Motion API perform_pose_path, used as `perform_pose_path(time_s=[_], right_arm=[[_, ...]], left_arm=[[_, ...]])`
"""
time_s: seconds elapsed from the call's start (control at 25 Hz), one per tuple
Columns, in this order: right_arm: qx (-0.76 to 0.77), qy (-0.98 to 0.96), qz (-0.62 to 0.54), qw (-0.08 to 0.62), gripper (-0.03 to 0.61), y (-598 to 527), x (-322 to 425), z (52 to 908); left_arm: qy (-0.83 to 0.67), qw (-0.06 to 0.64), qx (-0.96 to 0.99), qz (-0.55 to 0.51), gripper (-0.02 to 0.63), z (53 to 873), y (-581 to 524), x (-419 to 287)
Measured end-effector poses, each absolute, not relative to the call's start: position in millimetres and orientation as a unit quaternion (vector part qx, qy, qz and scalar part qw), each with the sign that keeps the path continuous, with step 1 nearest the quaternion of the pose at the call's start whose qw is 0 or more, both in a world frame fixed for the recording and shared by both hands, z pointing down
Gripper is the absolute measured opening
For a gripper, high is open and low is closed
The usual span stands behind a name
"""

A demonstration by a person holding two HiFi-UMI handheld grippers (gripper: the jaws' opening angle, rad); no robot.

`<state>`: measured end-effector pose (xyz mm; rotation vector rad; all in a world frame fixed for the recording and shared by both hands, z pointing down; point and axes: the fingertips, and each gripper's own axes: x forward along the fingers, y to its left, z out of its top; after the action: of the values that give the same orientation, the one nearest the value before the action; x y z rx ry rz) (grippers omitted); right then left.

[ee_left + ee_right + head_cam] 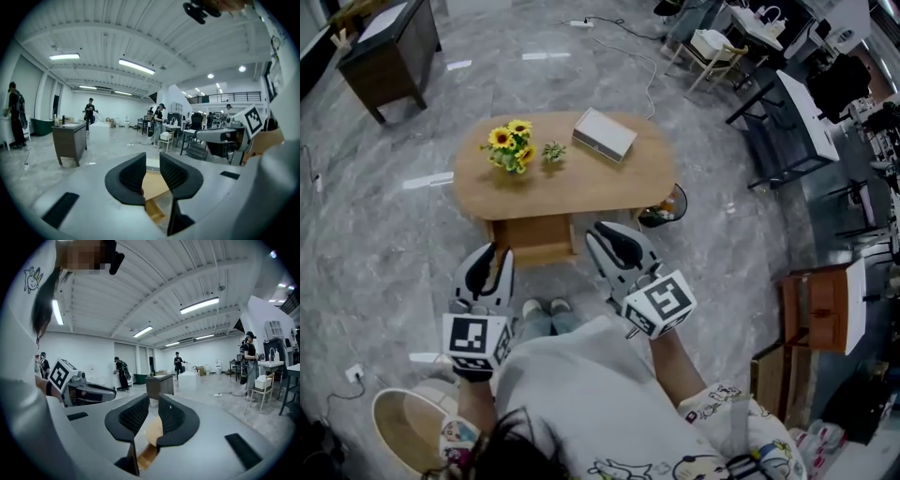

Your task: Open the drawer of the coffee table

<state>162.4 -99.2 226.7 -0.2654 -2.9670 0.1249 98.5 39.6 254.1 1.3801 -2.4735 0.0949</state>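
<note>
Fingers of the left gripper [491, 264] and right gripper [616, 246] stood narrowly spread, empty, over open floor [403, 239]. One drawer [532, 242] sat under the counter [600, 183], at its near edge; one box [604, 134], one sunflower bunch [510, 146] and one small plant [553, 150] stood on top.

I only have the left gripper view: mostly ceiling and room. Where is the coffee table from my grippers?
Observer: The coffee table is ahead of and below the left gripper and right gripper; neither touches it.
Operator: What's on top?
Observer: A vase of sunflowers, a small plant and a pale box.
Operator: Right gripper holding anything?
Observer: No, its jaws stand slightly apart with nothing between them.
</note>
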Motion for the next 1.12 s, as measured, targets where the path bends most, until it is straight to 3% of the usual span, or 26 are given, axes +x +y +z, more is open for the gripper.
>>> perform_pose_path(time_s=[0.52, 1.12], right_arm=[[-0.055, -0.995, 0.022, 0.081, 0.000, -110.3, 192.6, 231.3], [-0.084, -0.989, 0.050, 0.113, -0.002, -99.8, 190.2, 247.6]], left_arm=[[-0.871, 0.176, 0.459, 0.008, 0.009, 263.5, 47.4, 112.3], [-0.877, 0.175, 0.447, 0.029, 0.005, 261.3, 59.3, 112.5]])
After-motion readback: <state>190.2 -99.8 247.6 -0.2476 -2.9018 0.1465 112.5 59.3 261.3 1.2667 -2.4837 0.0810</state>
